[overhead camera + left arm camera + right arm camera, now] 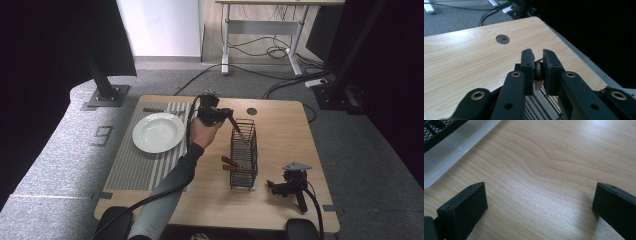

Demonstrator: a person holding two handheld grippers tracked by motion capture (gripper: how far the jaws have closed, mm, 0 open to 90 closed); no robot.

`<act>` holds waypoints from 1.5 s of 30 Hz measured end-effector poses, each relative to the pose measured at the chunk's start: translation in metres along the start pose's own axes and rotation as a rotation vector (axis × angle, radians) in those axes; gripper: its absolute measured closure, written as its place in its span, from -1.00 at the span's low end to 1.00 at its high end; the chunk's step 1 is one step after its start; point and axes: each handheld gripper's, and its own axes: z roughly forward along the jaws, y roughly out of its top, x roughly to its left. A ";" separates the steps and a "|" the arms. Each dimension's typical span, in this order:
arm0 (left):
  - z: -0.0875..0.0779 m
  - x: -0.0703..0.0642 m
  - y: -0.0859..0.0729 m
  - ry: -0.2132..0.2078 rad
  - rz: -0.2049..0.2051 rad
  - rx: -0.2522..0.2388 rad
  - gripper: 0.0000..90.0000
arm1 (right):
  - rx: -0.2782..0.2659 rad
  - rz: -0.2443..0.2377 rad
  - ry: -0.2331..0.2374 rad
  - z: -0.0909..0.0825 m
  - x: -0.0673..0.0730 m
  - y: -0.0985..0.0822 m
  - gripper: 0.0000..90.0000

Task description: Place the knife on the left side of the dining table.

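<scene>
Clamping a brown wooden utensil handle (pixel 538 70) over the wire rack (pixel 244 152), your left gripper (pixel 537 58) held tight; your right gripper (pixel 537 206) rested wide open and unloaded; no lettering was readable.

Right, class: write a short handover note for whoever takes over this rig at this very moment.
Left gripper: shut on a brown wooden-handled utensil, held over the far end of the black wire basket.
Right gripper: open, resting unheld on the table to the right of the basket.
Things: two more wooden handles stick out of the basket's near end; one utensil lies beyond the white plate.
Done: utensil gripped.
Left: whether it is going in or out, I cannot tell.
</scene>
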 end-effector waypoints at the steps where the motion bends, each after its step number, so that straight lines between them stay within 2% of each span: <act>1: -0.001 -0.001 0.000 0.000 0.003 -0.006 0.78 | 0.000 0.000 0.000 0.000 0.000 0.000 -1.00; 4: -0.004 -0.004 0.002 0.003 0.014 -0.022 0.79 | 0.000 0.000 0.000 0.000 0.000 0.000 -1.00; 18: -0.027 -0.003 0.012 -0.034 -0.013 -0.069 0.79 | 0.000 0.001 0.000 0.000 0.000 0.000 -1.00; 32: -0.072 -0.001 0.027 -0.035 -0.009 -0.127 0.79 | 0.002 0.001 0.001 0.000 0.000 0.000 -1.00; 45: -0.114 0.006 0.027 -0.037 -0.009 -0.181 0.79 | 0.002 0.004 0.001 0.000 0.000 0.000 -1.00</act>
